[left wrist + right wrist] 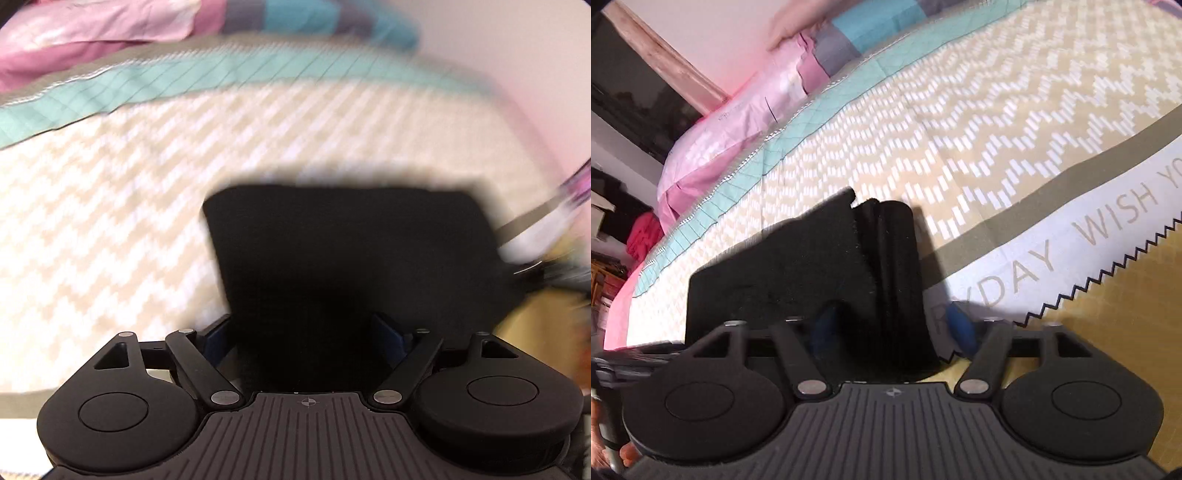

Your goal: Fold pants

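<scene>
In your left wrist view, blurred by motion, the black pants fill the centre and lower middle of the frame as a compact dark rectangle lying on the zigzag-patterned bedspread. Your left gripper has its jaws spread wide at the bottom of the frame, the dark cloth showing between and beyond them; against all that black you cannot tell whether the pads touch fabric, though nothing looks pinched. At the right edge a smeared pale and dark streak crosses in, too blurred to name.

In your right wrist view the picture is sharper. The pants sit in the lower centre, and their right-hand edge shows several stacked layers, so the bundle is already folded over more than once. Your right gripper stands partly open, with the layered edge lying between the blue fingers; the right pad is clear of the cloth, and no grip shows. A pink pillow lies at the upper left.

By the look of it, the folding is nearly or wholly done: what remains is at most squaring the stack.
</scene>
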